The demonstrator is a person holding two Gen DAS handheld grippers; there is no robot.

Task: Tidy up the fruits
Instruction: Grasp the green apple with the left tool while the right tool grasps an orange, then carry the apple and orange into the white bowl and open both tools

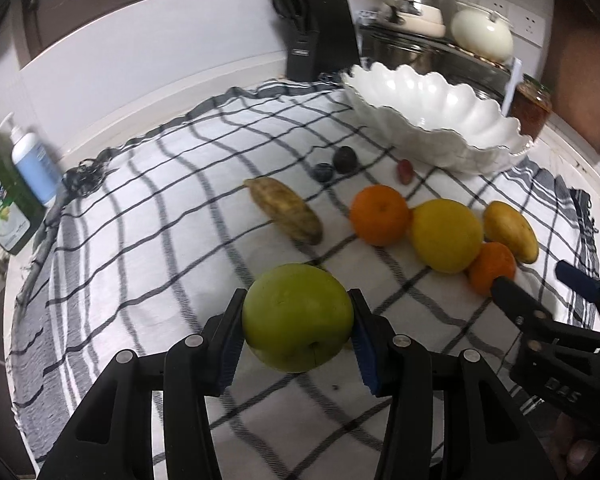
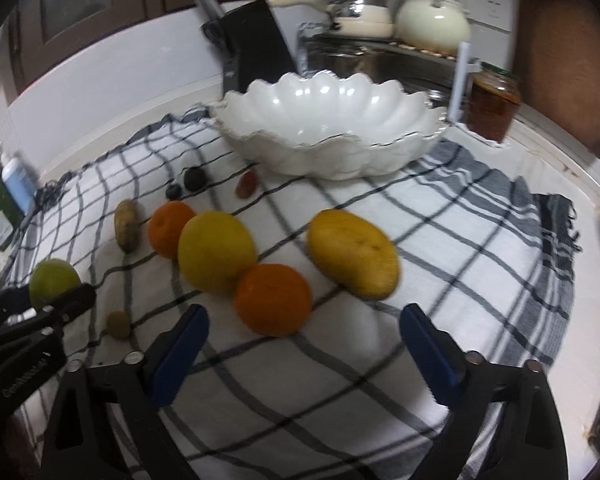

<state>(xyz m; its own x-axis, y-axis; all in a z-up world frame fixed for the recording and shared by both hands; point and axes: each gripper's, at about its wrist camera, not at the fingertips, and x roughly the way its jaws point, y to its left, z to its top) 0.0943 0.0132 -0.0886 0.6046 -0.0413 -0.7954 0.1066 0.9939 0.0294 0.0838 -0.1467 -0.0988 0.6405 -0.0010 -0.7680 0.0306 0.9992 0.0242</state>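
Left wrist view: green apple [image 1: 298, 318] at bottom centre, clamped between left gripper [image 1: 296, 336] pads. Beyond: 2 oranges [image 1: 379, 215], 1 lemon [image 1: 447, 235], 1 mango [image 1: 510, 231], 1 banana [image 1: 286, 210]; 1 white bowl [image 1: 440, 114] upper right.

Right wrist view: right gripper [image 2: 302, 344] at bottom, jaws spread wide, holding nothing, near orange [image 2: 273, 299] just beyond. Mango [image 2: 354, 253] centre; bowl [image 2: 328, 136] upper centre; apple [image 2: 54, 282] far left.

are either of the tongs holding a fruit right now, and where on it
The left tongs hold the green apple, pads pressed on its two opposite sides. The right tongs are open and hold nothing, poised near an orange.
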